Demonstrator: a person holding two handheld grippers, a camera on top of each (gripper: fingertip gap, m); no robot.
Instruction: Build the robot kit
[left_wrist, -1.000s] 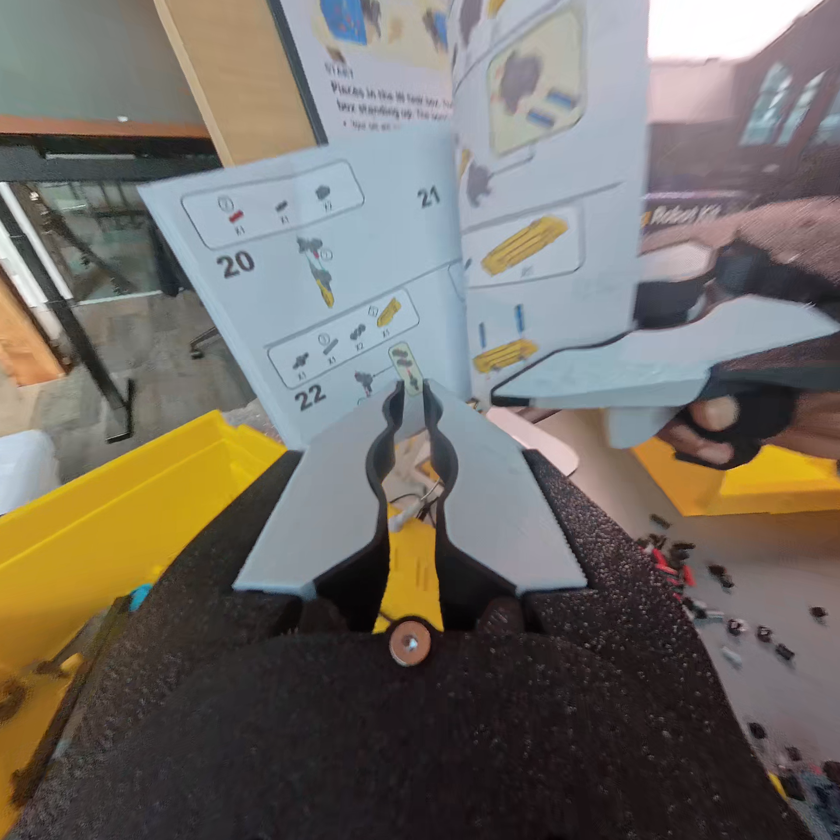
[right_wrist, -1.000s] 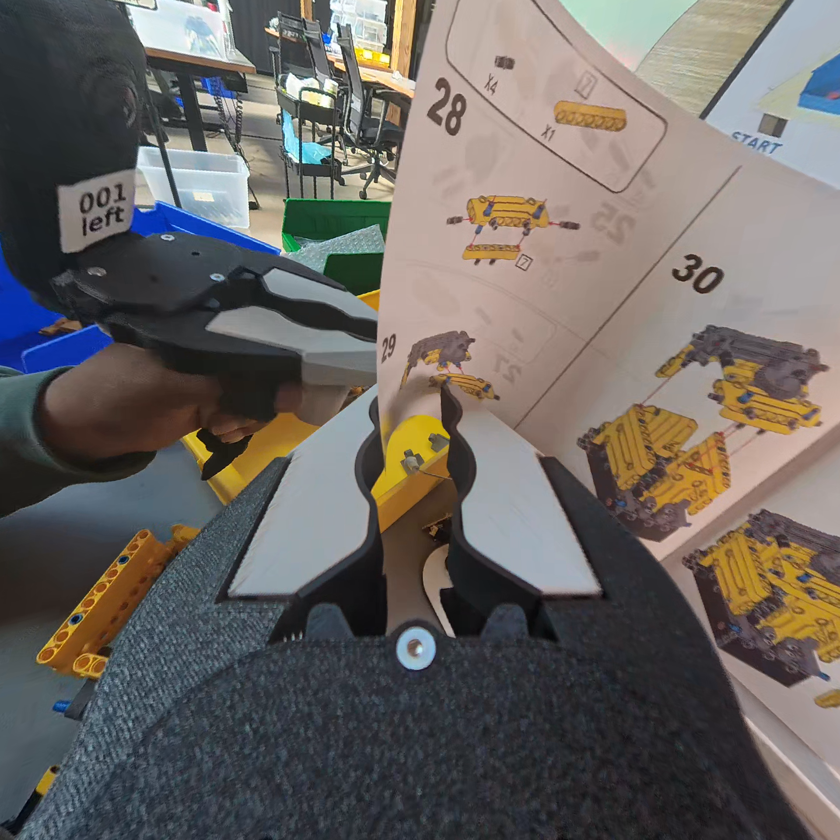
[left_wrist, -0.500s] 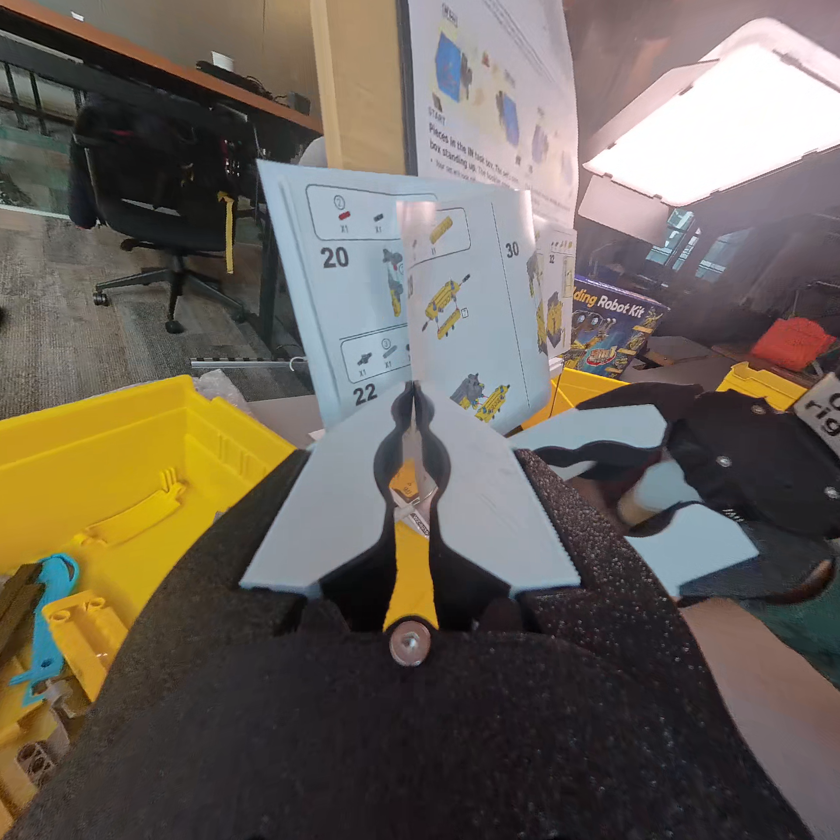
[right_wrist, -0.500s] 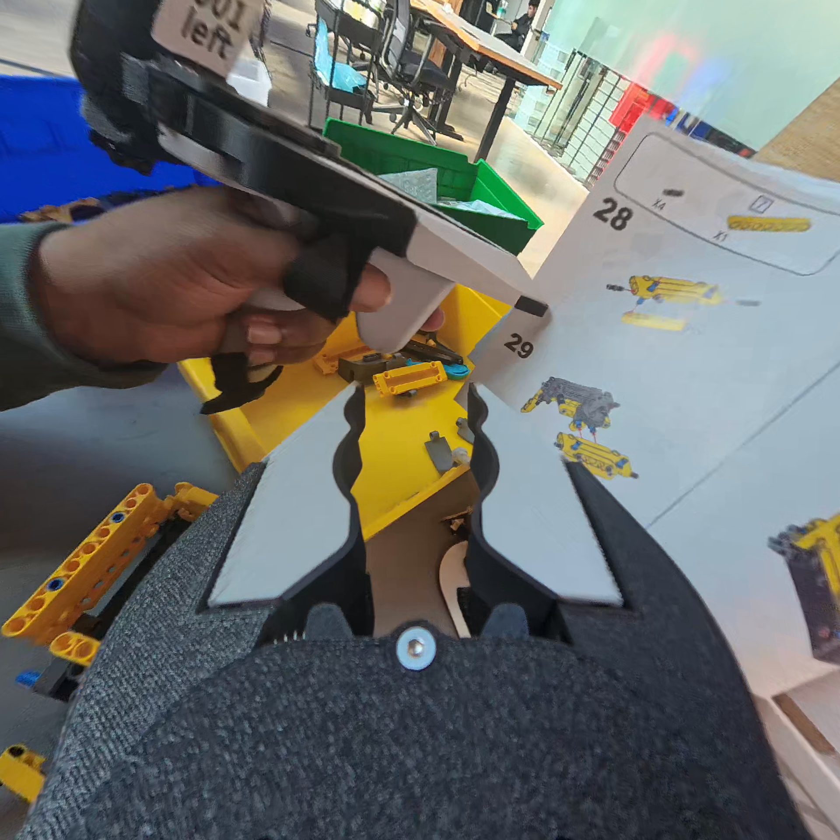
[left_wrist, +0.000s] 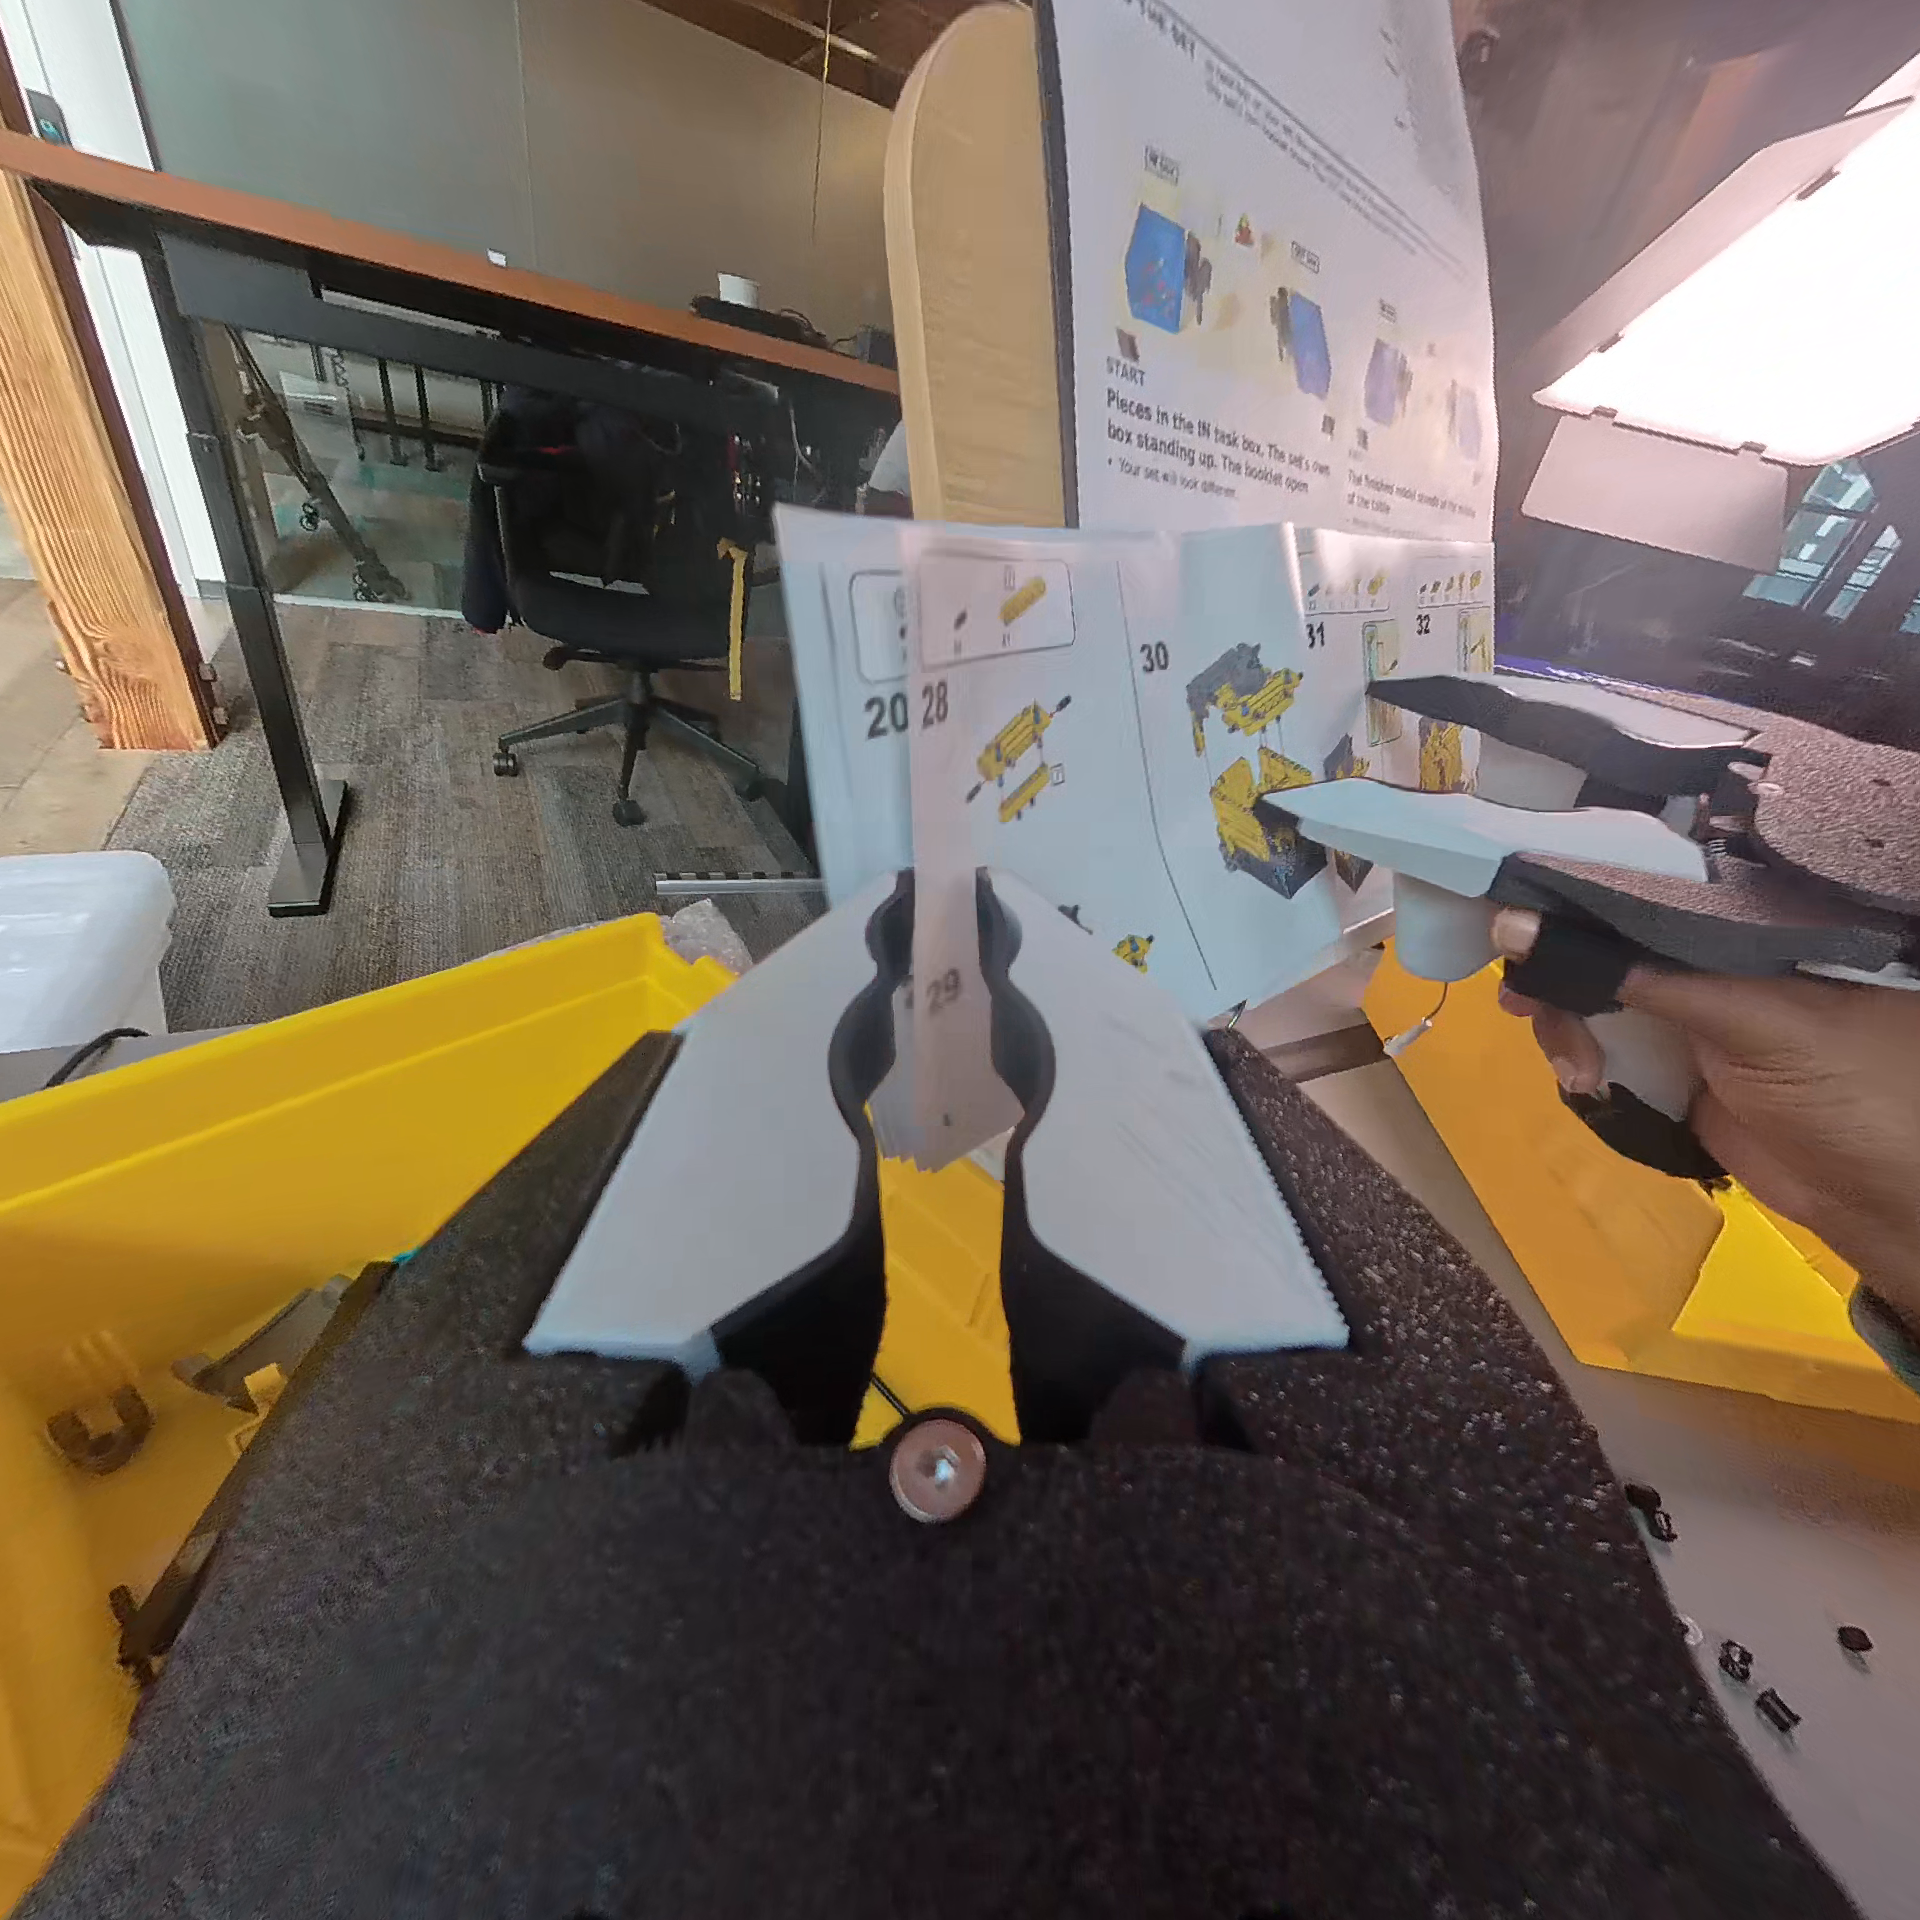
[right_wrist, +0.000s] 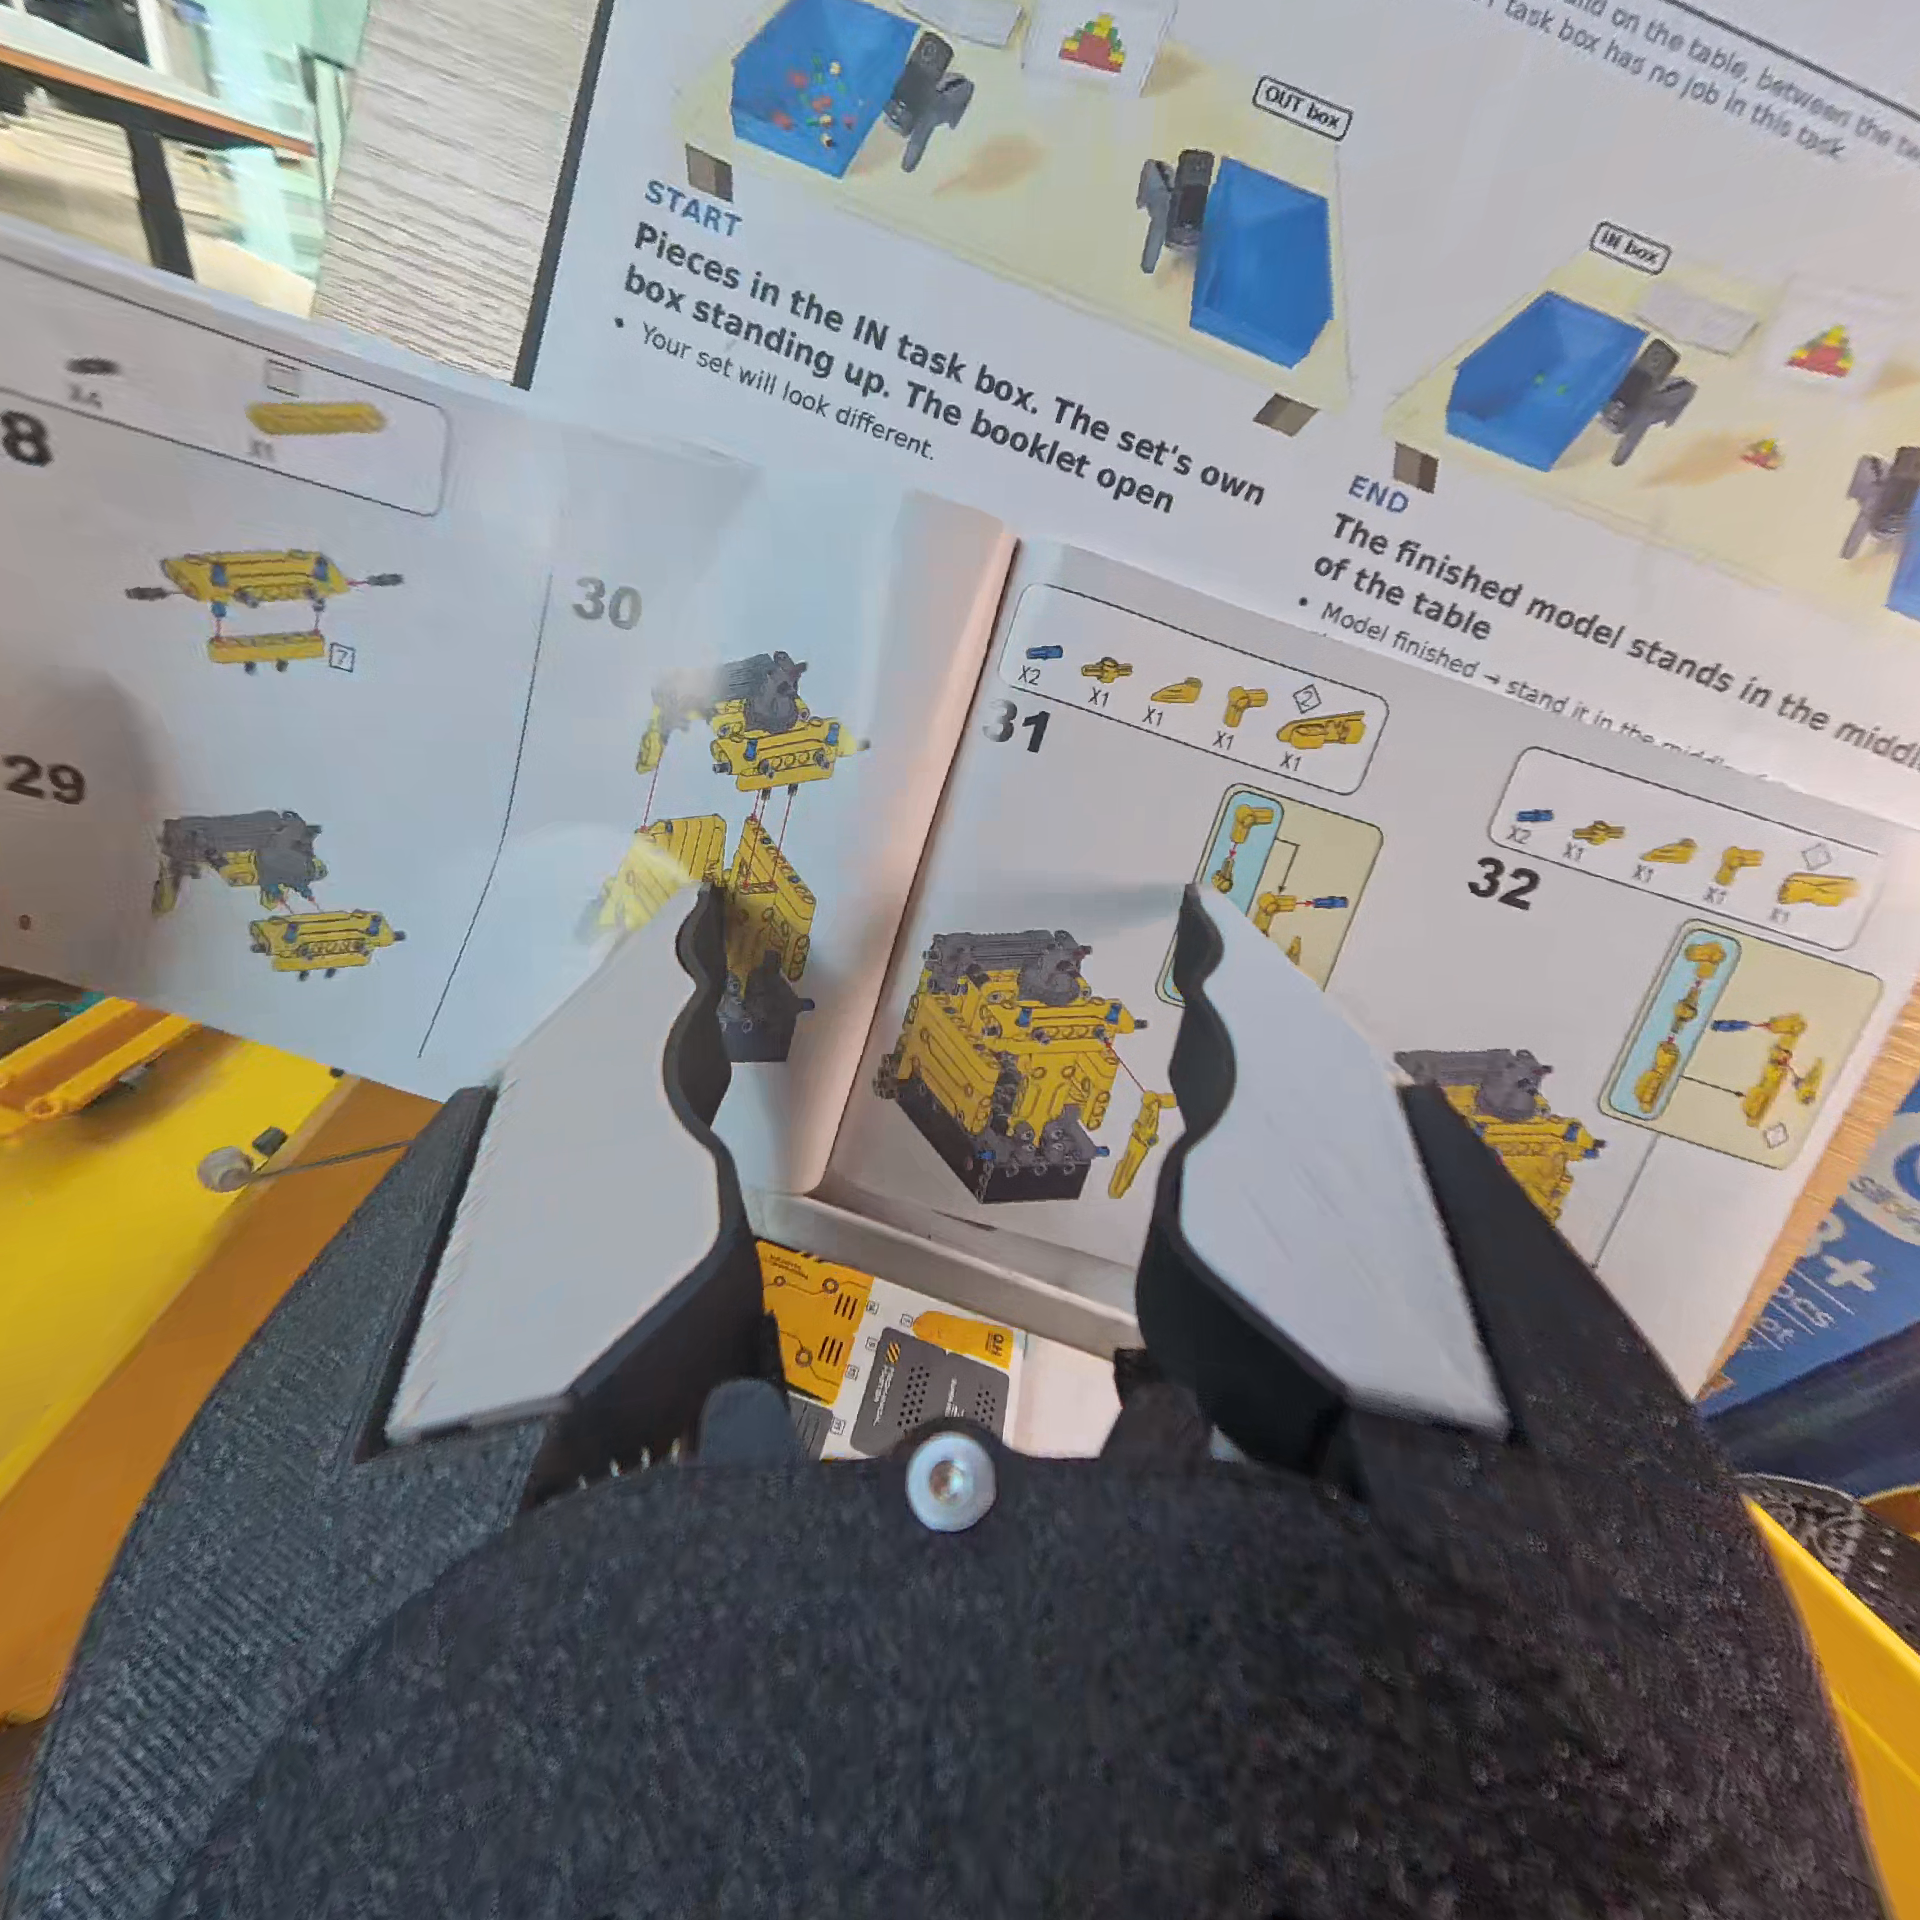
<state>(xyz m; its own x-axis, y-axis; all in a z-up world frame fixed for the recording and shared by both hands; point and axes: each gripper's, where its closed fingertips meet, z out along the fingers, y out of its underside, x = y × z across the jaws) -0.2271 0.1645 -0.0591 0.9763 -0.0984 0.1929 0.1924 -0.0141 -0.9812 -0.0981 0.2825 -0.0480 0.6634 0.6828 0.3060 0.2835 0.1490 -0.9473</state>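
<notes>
An open instruction booklet (left_wrist: 1164, 790) with pictures of a yellow model stands upright on the table. My left gripper (left_wrist: 943, 902) is shut on the lower corner of a few of its pages (left_wrist: 940, 1049) and holds them up, turned away from the rest. My right gripper (right_wrist: 951, 899) is open and empty, its jaws wide apart, and faces the open spread of the booklet (right_wrist: 727, 644) at close range. In the left wrist view the right gripper (left_wrist: 1320, 748), held by a hand (left_wrist: 1766, 1101), hovers just in front of the right-hand pages.
A large printed poster (left_wrist: 1247, 260) stands behind the booklet. A yellow bin (left_wrist: 312, 1091) with parts is at my left, another yellow bin (left_wrist: 1558, 1247) under the right hand. Small dark pieces (left_wrist: 1756, 1683) lie on the table. A blue box (right_wrist: 1849, 1299) stands right of the booklet.
My right gripper has opened wide, let go of the page edge and swung round to face the open spread. My left gripper has kept its hold and turned the pages leftward.
</notes>
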